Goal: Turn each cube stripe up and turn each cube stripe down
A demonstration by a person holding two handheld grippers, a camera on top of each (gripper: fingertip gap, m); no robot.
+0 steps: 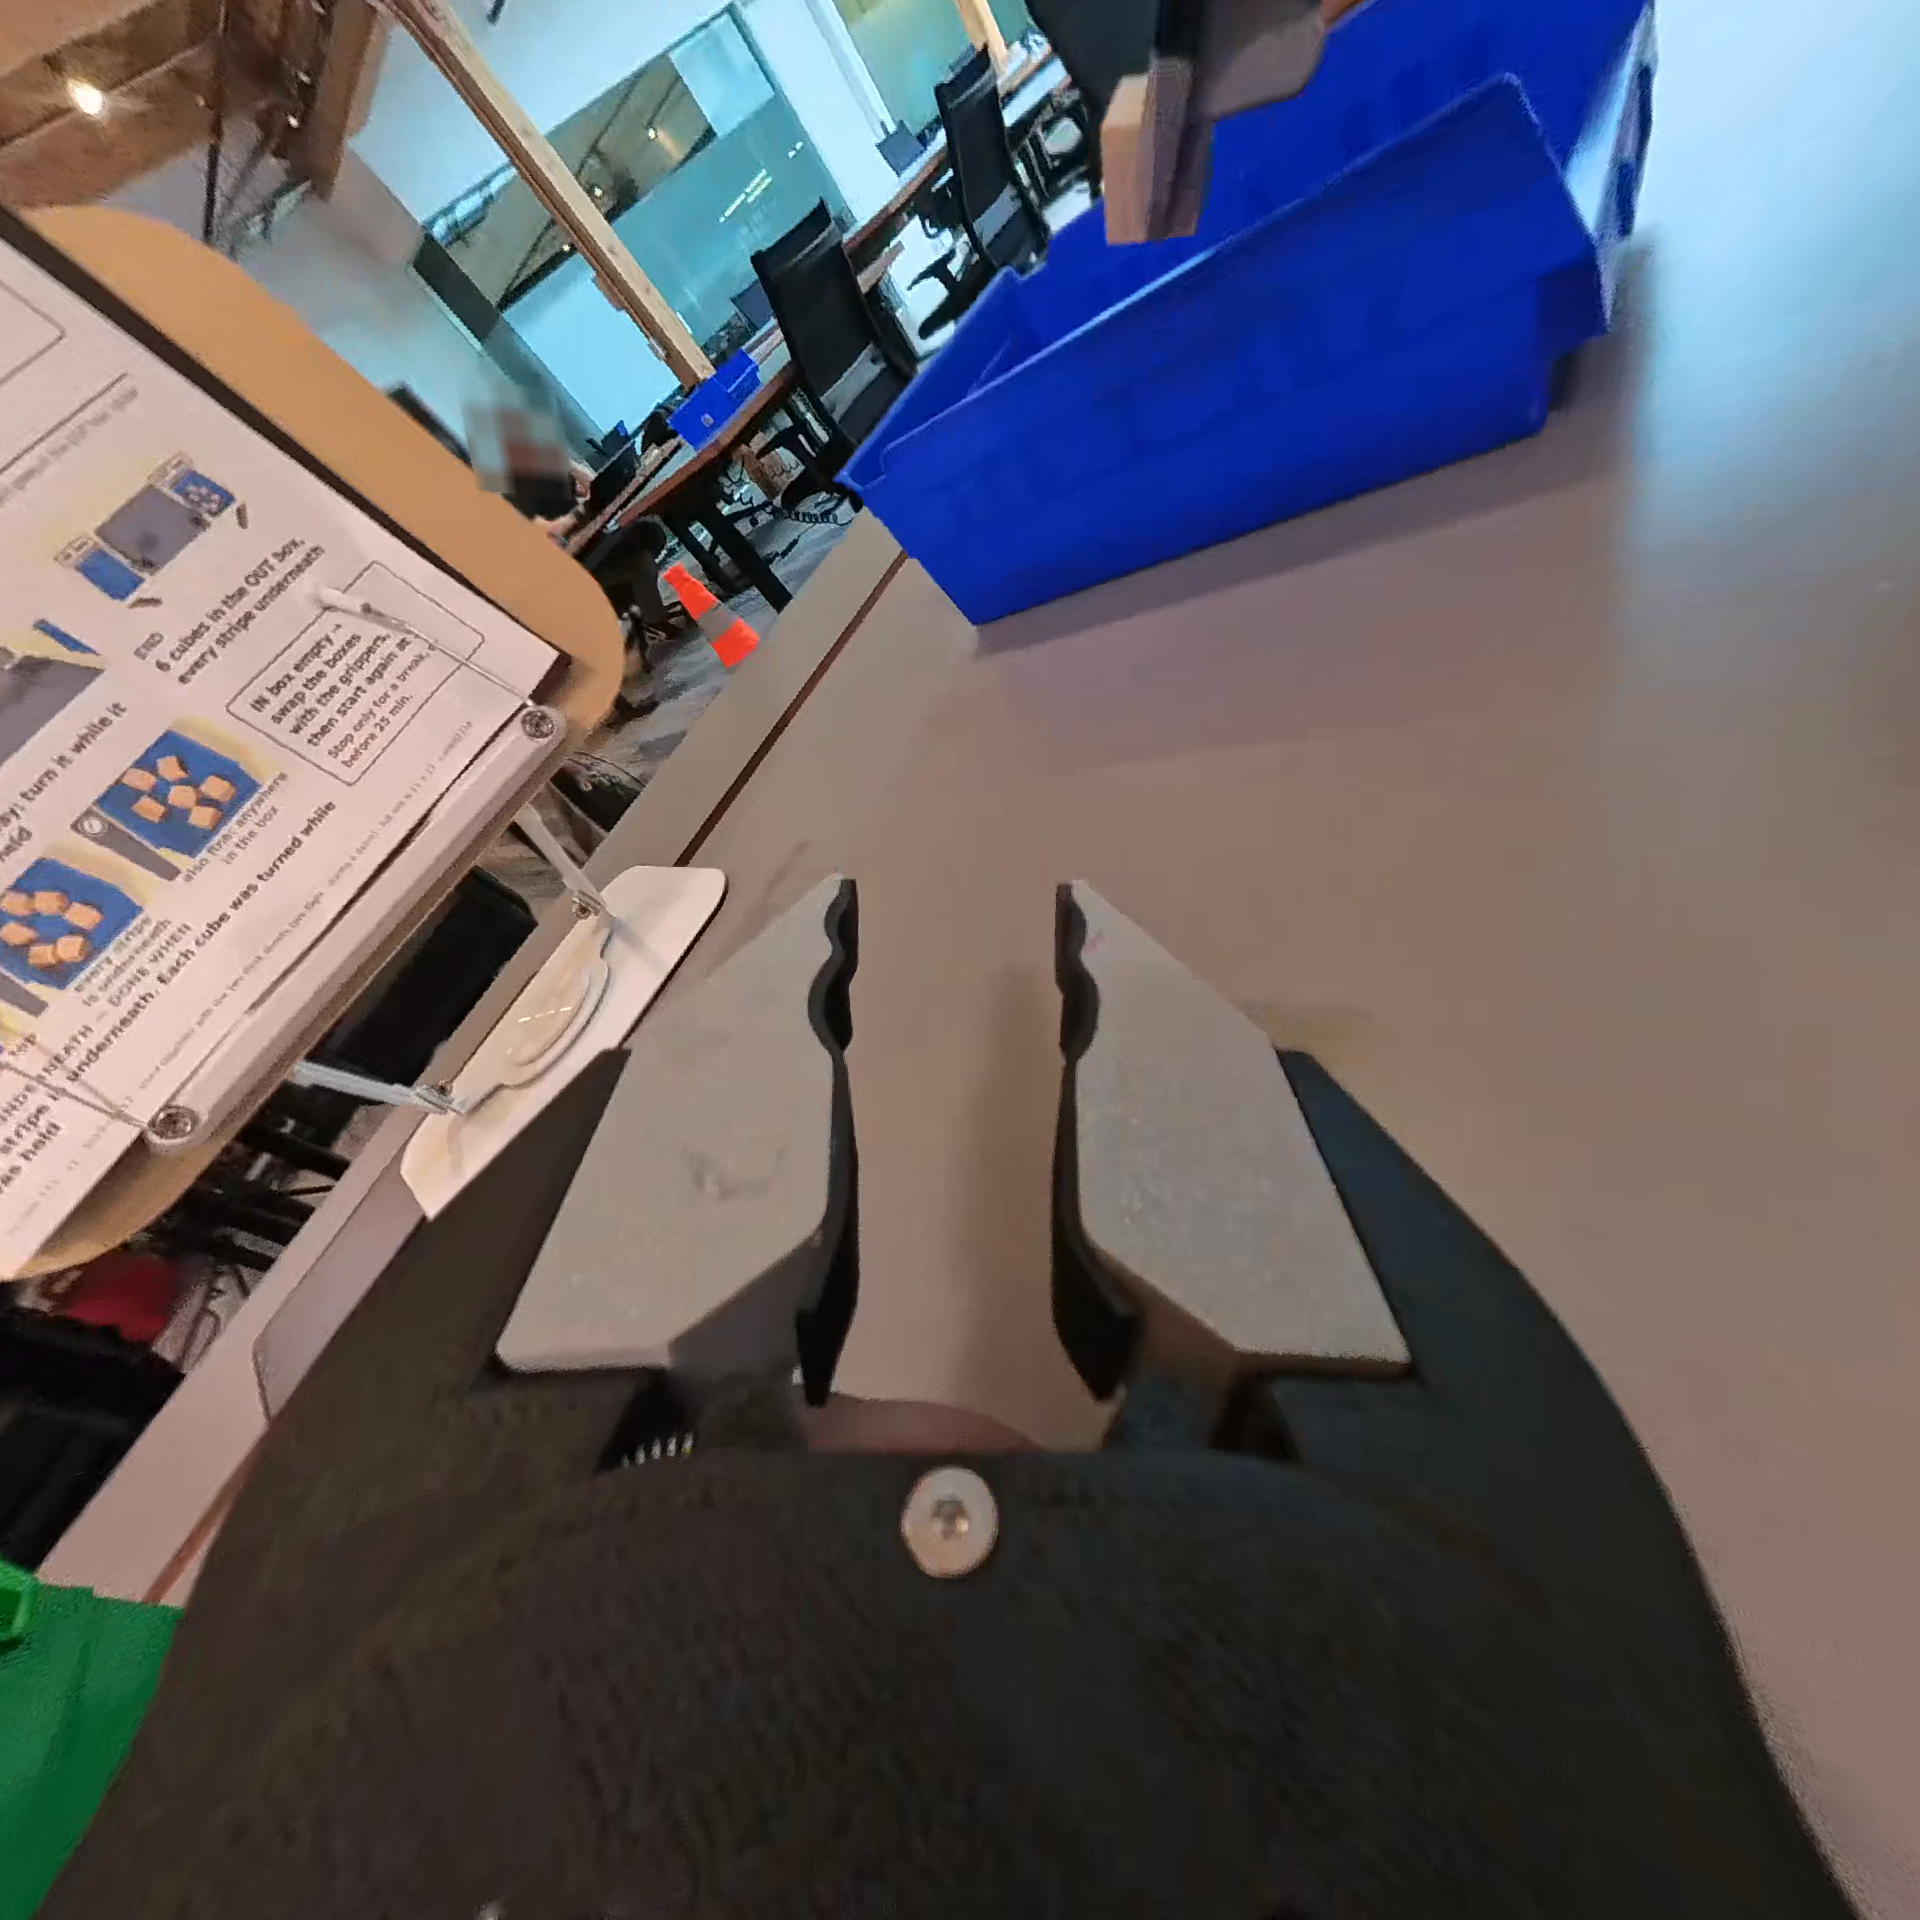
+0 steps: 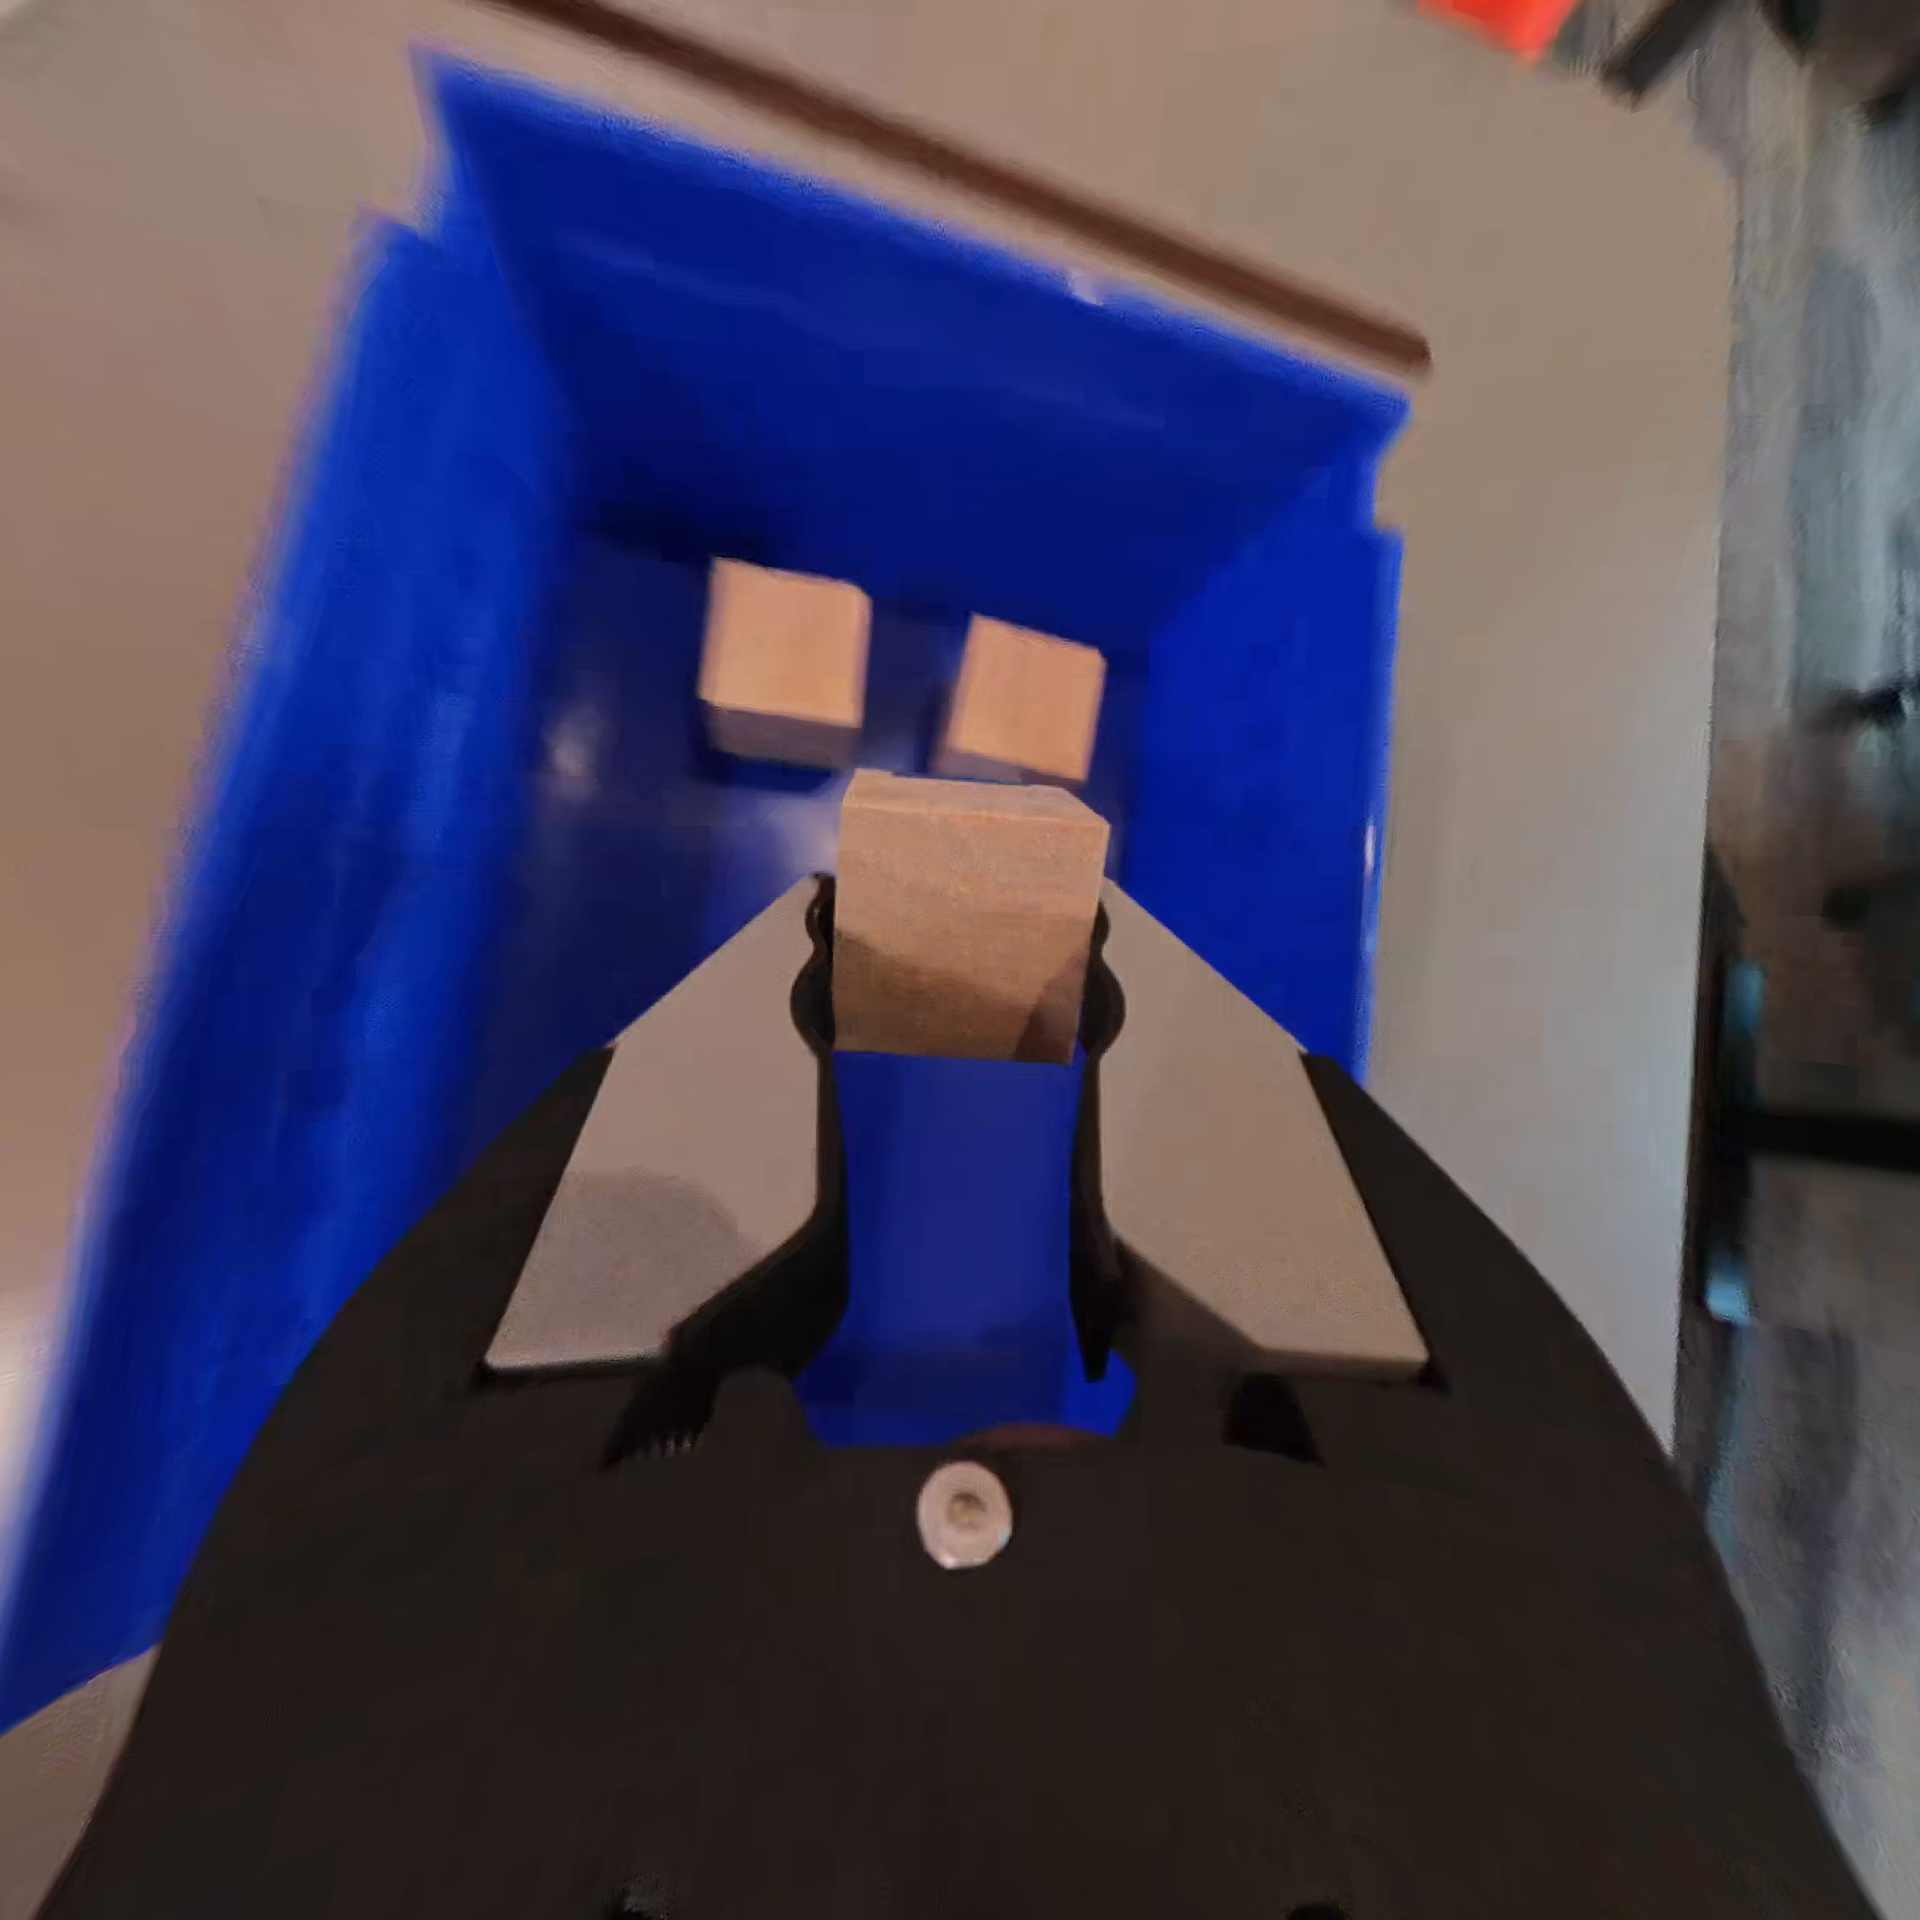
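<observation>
Over the blue bin (image 2: 436,831), your right tool (image 2: 961,935) is gripping a wooden cube (image 2: 966,914) between its fingertips, holding it clear of the bin floor. No stripe is showing on the cube faces turned toward the camera, though this view is blurred. Two more wooden cubes are lying on the bin floor beyond it, one to the left (image 2: 784,665) and one to the right (image 2: 1023,696), side by side with a gap between them and plain faces turned up. Seen from the left wrist view, your right tool (image 1: 1174,145) is hanging above two blue bins (image 1: 1226,416) standing one behind the other on the grey bench (image 1: 1351,831), with the cube's pale edge (image 1: 1127,156) showing at its tip. Your left tool (image 1: 956,935) is sitting low over the bare bench, well apart from the bins, its jaws parted and gripping nothing. Off to its left, an instruction sheet (image 1: 208,779) is leaning on a white stand (image 1: 582,997) at the bench edge, and an orange cone (image 1: 712,613) is standing on the floor beyond.
</observation>
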